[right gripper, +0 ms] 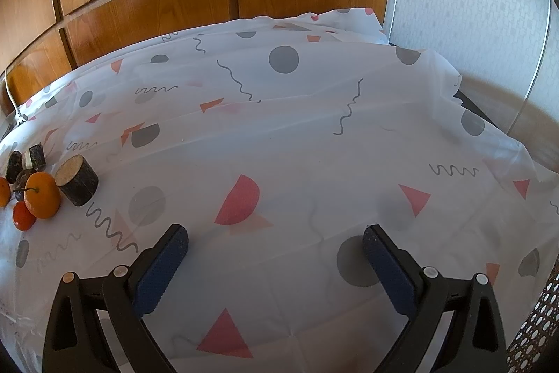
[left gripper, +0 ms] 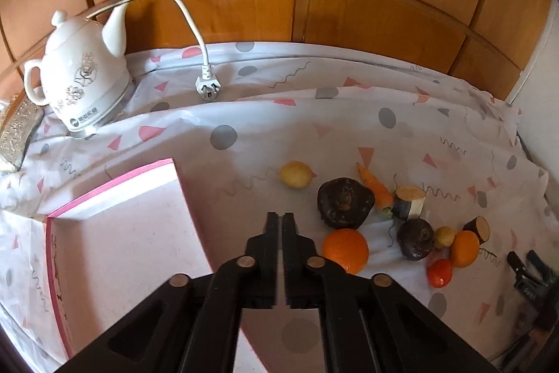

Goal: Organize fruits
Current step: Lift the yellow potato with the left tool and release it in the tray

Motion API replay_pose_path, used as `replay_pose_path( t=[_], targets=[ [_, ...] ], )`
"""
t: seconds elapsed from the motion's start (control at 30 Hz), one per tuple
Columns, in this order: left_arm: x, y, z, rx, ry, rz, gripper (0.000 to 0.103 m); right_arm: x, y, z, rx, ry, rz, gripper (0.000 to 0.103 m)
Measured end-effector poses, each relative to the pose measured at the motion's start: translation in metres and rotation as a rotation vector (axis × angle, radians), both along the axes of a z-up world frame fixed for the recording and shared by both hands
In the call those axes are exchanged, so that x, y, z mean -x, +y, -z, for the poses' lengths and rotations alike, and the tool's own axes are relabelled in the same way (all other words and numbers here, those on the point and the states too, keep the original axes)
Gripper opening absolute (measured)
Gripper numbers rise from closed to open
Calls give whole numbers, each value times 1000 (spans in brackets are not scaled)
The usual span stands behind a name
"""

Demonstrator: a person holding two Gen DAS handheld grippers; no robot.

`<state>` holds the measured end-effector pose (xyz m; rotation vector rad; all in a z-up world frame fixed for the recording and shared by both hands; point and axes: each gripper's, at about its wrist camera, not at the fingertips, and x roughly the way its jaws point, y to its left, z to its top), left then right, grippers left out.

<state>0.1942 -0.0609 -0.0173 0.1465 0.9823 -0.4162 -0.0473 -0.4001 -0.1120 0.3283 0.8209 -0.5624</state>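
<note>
The left gripper (left gripper: 279, 215) has its jaws pressed together with nothing between them, its tips hanging over the patterned tablecloth (left gripper: 314, 135). Just to its left lies the pink box (left gripper: 115, 233), shallow and open-topped. Just to the right of the tips sits a large orange (left gripper: 345, 250), and beyond that a dark, round, wrinkled fruit (left gripper: 344, 202). Ahead and slightly right of the tips is a small yellow fruit (left gripper: 295, 174). Further right lie a carrot (left gripper: 375, 186), a cut dark-skinned chunk with a pale face (left gripper: 409, 201), a second dark round fruit (left gripper: 415, 238), a smaller orange (left gripper: 464, 249) and a small red fruit (left gripper: 440, 273), crowded close together. Far ahead to the left stands a white ceramic kettle (left gripper: 82, 76), its plug (left gripper: 208, 87) lying loose on the cloth

The right gripper (right gripper: 276, 249) stands wide open and empty above bare cloth; the fruit cluster sits well off to its left, with an orange (right gripper: 42, 194) beside a cut dark-skinned cylinder (right gripper: 77, 185)
</note>
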Motion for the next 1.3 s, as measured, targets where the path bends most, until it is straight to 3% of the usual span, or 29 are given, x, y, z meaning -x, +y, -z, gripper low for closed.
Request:
replay_pose_path(
  t=[0.1, 0.13, 0.47, 0.57, 0.6, 0.63, 0.67, 0.8, 1.07, 1.17, 1.3],
  targets=[
    [-10, -8, 5, -10, 5, -3, 32, 1, 1, 0, 2, -3, 1, 102],
    [-14, -12, 7, -15, 7, -6, 35, 0, 1, 0, 2, -2, 1, 102],
    [-56, -46, 28, 6, 93, -21, 37, -1, 0, 1, 3, -4, -2, 102],
    [-65, -57, 40, -35, 118, -14, 36, -2, 0, 1, 2, -4, -1, 102],
    [-68, -58, 43, -35, 128, -17, 35, -2, 0, 1, 2, -4, -2, 102],
    [-71, -57, 46, -19, 146, -26, 27, -1, 0, 1, 2, -4, -2, 102],
    [-72, -55, 47, -5, 158, -32, 28, -2, 0, 1, 2, -4, -2, 102],
    [-64, -49, 43, 12, 130, -29, 28, -3, 1, 1, 2, -4, -4, 102],
    [-23, 6, -10, 142, 24, -95, 28, -5, 1, 1, 3, -6, -4, 102],
    [-9, 46, -18, 128, -15, -183, 28, -5, 1, 1, 4, -6, -3, 102],
    [3, 93, -8, 76, -23, -301, 28, -5, 2, 2, -1, -5, -2, 102]
  ],
)
